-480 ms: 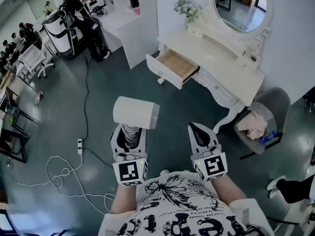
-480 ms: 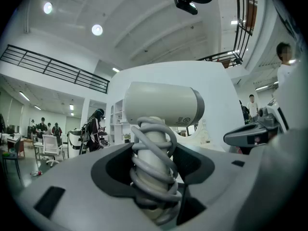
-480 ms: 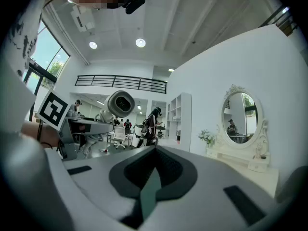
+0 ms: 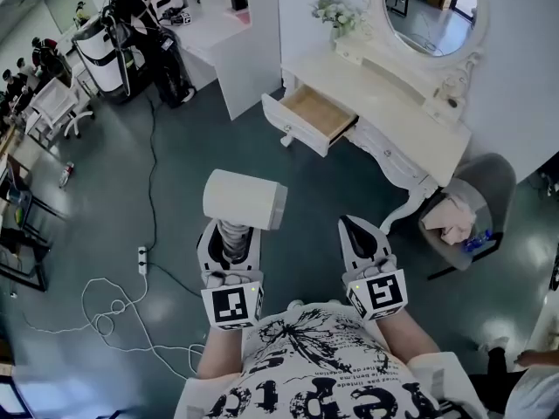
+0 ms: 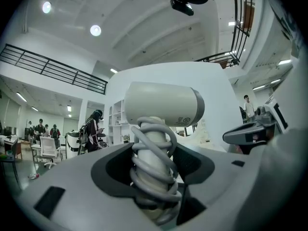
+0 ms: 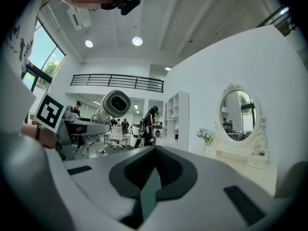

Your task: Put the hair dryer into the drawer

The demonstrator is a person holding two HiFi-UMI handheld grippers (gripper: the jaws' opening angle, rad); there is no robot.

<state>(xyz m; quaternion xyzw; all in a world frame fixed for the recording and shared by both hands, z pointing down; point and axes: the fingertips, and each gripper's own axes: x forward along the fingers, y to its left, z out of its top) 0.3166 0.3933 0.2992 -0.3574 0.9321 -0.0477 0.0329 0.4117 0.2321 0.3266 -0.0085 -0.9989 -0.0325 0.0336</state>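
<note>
Clamping the hair dryer [image 4: 243,200] by its handle [image 5: 155,137], which is wound with grey cord [image 5: 144,173], the left gripper [image 4: 231,236] carries it with the barrel crosswise just past the jaw tips at twelve o'clock. At three o'clock, well apart, the right gripper [image 4: 359,232] is clenched on nothing, its jaws tip to tip. The drawer [image 4: 316,117] stands pulled out of the white dressing table [image 4: 397,116] at one o'clock from the dryer, well apart from it.

- The foot of the hair dryer [image 5: 163,102] handle sat sunk between my left gripper's [image 5: 154,154] jaws, under coils of cord [image 5: 153,170]; I could not see its end.
- The drawer's [image 4: 295,131] back ran under the dressing table [image 4: 410,120] top.
- The mirror [image 4: 430,14] was cut by the head view's top edge.
- The people [image 4: 37,59] far left were too small to tell apart.
</note>
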